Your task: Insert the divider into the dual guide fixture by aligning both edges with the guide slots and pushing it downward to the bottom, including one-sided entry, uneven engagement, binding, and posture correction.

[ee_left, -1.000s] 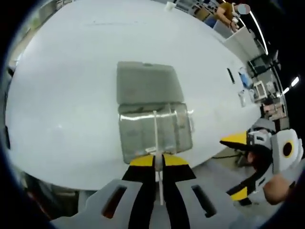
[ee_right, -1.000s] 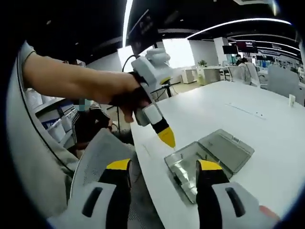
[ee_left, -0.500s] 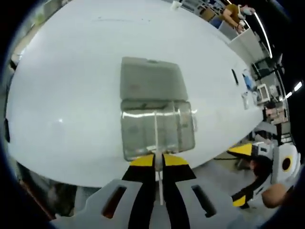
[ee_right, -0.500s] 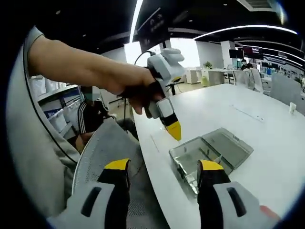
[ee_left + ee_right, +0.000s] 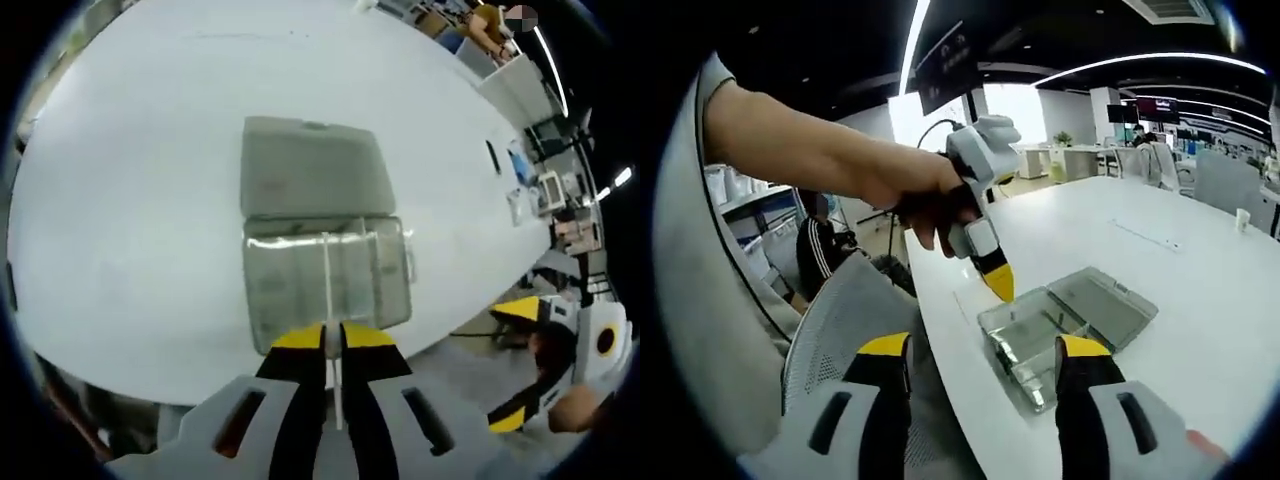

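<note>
The left gripper's (image 5: 331, 338) fingers were clamped on one thin white divider (image 5: 328, 290), edge-on over the single clear fixture box (image 5: 327, 285) on the white table (image 5: 130, 200); its hinged lid (image 5: 312, 180) lay open behind. We held the right gripper (image 5: 985, 352) wide apart and empty, off the table edge. A hand (image 5: 925, 195) angled the left gripper down at the box.

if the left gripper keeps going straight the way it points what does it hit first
Probably the clear box on the white table. The left gripper holds the thin white divider edge-on over it, so the divider's tip would likely meet the box first; depth is unclear.
</note>
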Action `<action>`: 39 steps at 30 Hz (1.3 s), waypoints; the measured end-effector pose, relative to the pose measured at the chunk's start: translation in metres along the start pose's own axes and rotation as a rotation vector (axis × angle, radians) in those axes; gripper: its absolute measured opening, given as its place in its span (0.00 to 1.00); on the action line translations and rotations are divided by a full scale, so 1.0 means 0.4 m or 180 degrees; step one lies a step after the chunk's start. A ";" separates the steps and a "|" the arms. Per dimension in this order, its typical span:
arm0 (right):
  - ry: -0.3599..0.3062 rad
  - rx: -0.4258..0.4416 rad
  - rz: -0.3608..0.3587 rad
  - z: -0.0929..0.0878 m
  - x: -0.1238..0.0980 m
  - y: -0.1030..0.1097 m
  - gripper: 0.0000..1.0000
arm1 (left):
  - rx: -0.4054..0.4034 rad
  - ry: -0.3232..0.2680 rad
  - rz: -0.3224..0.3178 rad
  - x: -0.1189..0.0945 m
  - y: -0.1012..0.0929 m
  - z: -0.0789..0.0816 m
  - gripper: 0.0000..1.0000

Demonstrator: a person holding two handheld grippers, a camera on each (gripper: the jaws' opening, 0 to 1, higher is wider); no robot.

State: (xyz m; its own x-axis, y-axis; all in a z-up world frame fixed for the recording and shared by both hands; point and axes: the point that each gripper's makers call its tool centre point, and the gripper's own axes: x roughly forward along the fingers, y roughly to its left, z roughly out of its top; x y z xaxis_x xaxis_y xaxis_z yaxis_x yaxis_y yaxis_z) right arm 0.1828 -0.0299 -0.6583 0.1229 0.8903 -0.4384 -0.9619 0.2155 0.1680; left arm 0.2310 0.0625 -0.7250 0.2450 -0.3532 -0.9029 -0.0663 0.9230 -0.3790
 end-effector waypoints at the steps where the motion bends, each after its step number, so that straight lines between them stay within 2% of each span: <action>1: -0.0001 -0.0002 -0.0002 0.000 0.001 0.000 0.55 | 0.0006 -0.0002 0.0010 0.002 0.003 0.002 0.01; 8: 0.0056 -0.0033 0.0040 -0.016 0.025 0.004 0.55 | -0.0048 0.0010 -0.0005 0.024 0.015 0.011 0.01; 14: 0.0084 -0.0100 0.0081 -0.012 0.034 0.010 0.55 | -0.0073 0.0003 -0.0014 0.032 0.022 0.025 0.01; 39: 0.0112 -0.0007 0.0083 -0.021 0.041 -0.006 0.55 | -0.0164 0.0107 -0.0046 0.076 0.034 0.036 0.01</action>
State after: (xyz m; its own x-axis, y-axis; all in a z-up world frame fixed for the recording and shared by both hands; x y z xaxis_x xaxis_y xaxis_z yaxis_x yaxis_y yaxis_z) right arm 0.1849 -0.0191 -0.6733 0.0894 0.8810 -0.4647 -0.9653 0.1916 0.1776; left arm 0.2516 0.0666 -0.7548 0.2138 -0.3720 -0.9033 -0.1129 0.9090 -0.4012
